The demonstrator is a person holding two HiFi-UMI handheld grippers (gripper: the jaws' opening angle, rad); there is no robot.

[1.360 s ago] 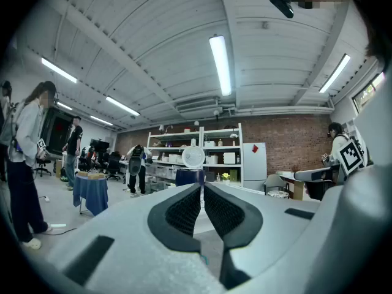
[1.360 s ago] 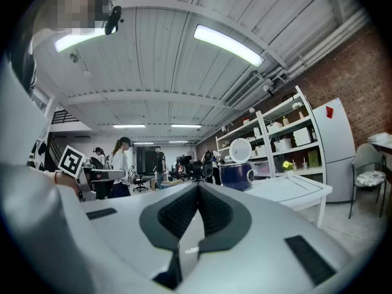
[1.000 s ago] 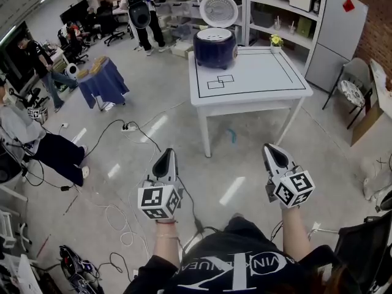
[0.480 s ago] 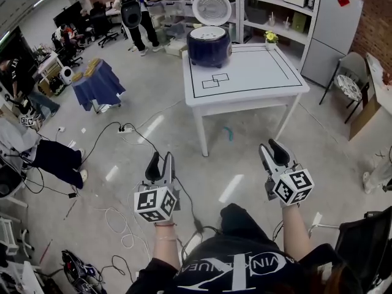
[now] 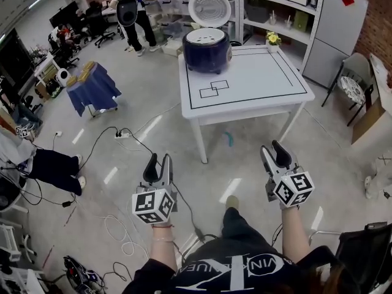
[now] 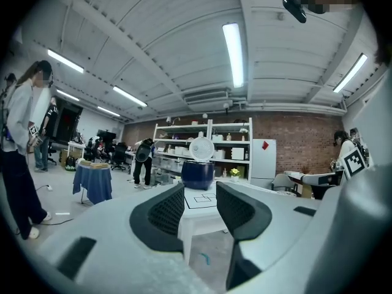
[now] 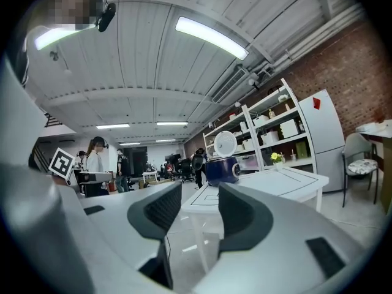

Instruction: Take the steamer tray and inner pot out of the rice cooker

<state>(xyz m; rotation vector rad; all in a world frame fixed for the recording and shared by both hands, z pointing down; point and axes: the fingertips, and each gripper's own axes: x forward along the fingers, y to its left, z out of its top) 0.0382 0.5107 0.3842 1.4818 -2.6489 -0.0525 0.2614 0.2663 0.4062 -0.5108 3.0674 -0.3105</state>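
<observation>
the rice cooker (image 5: 207, 48) stands at the far left corner of the white desk (image 5: 257, 78), well apart from both tools. its round lid (image 5: 209, 8) is swung up and back. a pale disc fills the cooker's mouth, which i take to be the steamer tray (image 5: 205, 35). the inner pot cannot be seen and is presumably under the tray.

the left tool (image 5: 159, 161) and the right tool (image 5: 273, 150) are held low in front of the person, over the floor, pointing toward the desk. the jaws of both have just been opening and now stand apart. nothing is between either pair; only the distant desk and cooker show through the gaps.

the tray looks like a light, stiff plastic insert. a pinch on its rim should lift it, best with 1 tool on each of 2 opposite sides so it comes up flat rather than tipping. the inner pot is likely thin metal with a smooth coating, so it will be heavier and slippery under the pads. the safest hold is probably its rolled lip, again from 2 opposite sides, drawn straight up so it does not scrape or drag the cooker body. the raised lid crowds the back edge, so holds at the left and right sides seem easier.
</observation>
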